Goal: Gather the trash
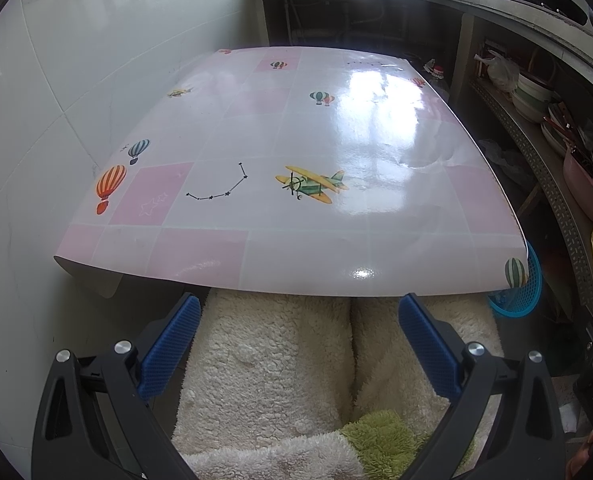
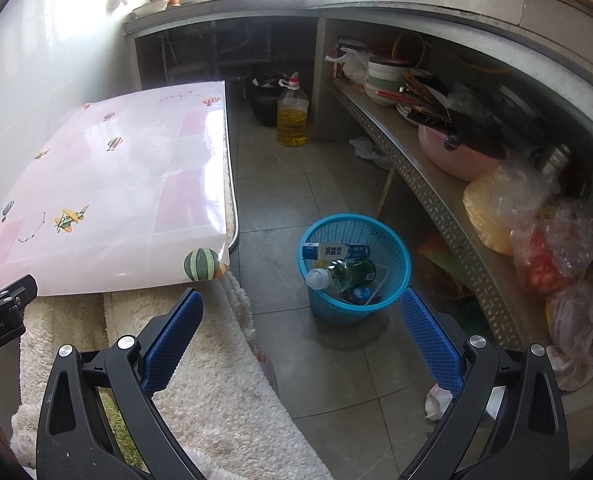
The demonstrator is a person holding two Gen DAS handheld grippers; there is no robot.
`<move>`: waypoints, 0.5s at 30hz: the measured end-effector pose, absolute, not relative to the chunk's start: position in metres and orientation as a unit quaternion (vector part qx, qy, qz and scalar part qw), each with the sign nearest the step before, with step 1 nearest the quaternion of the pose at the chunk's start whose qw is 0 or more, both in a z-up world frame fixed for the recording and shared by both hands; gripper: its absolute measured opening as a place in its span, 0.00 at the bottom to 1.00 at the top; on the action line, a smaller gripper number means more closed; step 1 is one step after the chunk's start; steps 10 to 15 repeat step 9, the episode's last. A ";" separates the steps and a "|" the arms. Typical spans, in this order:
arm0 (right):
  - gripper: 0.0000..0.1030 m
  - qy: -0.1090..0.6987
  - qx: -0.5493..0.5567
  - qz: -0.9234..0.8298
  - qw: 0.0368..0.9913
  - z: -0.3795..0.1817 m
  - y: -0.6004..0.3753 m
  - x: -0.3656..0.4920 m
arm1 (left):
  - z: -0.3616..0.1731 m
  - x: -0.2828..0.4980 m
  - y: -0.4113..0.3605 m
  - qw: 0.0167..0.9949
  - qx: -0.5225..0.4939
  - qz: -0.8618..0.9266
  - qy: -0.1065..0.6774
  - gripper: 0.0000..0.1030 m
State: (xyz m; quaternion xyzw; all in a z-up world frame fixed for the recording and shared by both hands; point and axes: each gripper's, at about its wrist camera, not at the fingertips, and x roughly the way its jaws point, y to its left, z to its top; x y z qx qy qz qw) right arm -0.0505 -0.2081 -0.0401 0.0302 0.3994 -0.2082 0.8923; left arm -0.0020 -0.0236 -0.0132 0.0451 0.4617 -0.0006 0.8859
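Note:
A blue mesh trash basket (image 2: 392, 248) stands on the tiled floor to the right of the table. It holds a blue-and-white toothpaste box (image 2: 334, 251), a green plastic bottle (image 2: 342, 274) lying on its side and a small blue item. My right gripper (image 2: 300, 300) is open and empty, above and just in front of the basket. My left gripper (image 1: 298, 308) is open and empty, held at the near edge of the table (image 1: 296, 184), whose pink-and-white balloon-print cloth is bare. The basket's edge (image 1: 524, 300) shows at the table's right corner.
A white fluffy cover (image 2: 216, 380) lies under the table's near edge. A crumpled white paper (image 2: 434, 400) lies on the floor by the right finger. An oil bottle (image 2: 292, 114) stands on the floor behind. A metal shelf (image 2: 436, 196) with bowls and bags runs along the right.

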 end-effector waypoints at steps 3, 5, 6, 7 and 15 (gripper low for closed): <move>0.92 0.400 0.031 -0.208 0.892 -0.040 -0.205 -0.049 | -0.013 -0.002 -0.024 0.886 0.045 -0.001 0.461 0.95; 0.92 0.399 0.031 -0.208 0.892 -0.040 -0.207 -0.050 | -0.012 -0.002 -0.025 0.886 0.044 -0.002 0.462 0.95; 0.92 0.399 0.031 -0.208 0.892 -0.040 -0.205 -0.049 | -0.012 -0.002 -0.025 0.886 0.044 -0.002 0.462 0.95; 0.92 0.399 0.031 -0.209 0.892 -0.040 -0.207 -0.050 | -0.012 -0.002 -0.025 0.886 0.044 -0.002 0.462 0.95; 0.92 0.399 0.031 -0.208 0.892 -0.040 -0.206 -0.049 | -0.012 -0.002 -0.025 0.885 0.045 -0.002 0.463 0.95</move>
